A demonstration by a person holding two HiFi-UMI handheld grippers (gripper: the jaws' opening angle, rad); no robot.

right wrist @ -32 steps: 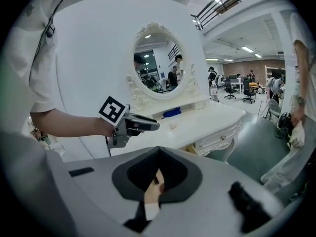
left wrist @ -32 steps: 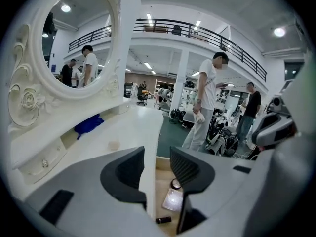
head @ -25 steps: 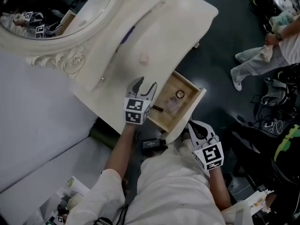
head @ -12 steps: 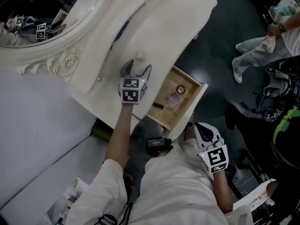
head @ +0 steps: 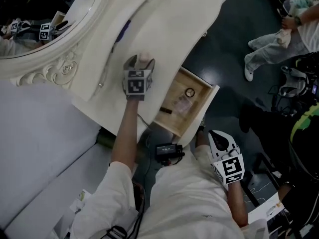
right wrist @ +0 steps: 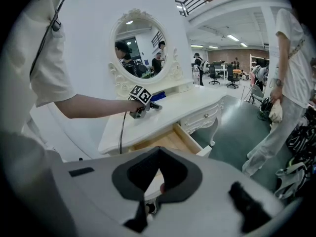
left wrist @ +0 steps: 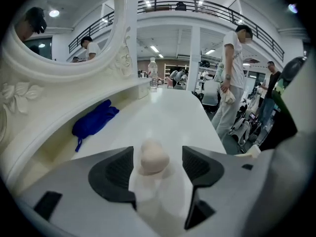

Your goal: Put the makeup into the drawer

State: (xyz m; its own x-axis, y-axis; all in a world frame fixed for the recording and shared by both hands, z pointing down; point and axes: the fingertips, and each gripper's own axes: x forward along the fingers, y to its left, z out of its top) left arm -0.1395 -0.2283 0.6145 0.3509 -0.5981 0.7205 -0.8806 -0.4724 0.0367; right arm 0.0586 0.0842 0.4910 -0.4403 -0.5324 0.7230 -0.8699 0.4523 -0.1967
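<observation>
— where is the makeup sitting right now?
— the pale pink egg-shaped makeup sponge (left wrist: 154,157) is standing upright on the glossy cream-white dressing table (head: 169,29), so it is not lying in the drawer.
— and what is the left gripper doing?
— the left gripper (head: 140,60) is pointing down at the tabletop with the sponge between its jaws. the jaws have just been opening. they are standing apart, and a gap is showing on each side between pad and sponge.
— the right one?
— the right gripper (head: 222,139) is hanging low beside the person's body, well apart from the sponge, with its jaws pressed together and nothing between them.
— is the drawer standing open?
— yes, the light wooden drawer (head: 198,98) is sticking out of the table front, just right of the left gripper in the head view. a small dark ring (head: 189,92), a clear packet (head: 182,106) and a short dark stick (head: 166,110) are lying in it.
— anything else on the table?
— a blue cloth pouch (left wrist: 94,120) is lying farther back, below the oval mirror with the carved white frame (left wrist: 59,28).
</observation>
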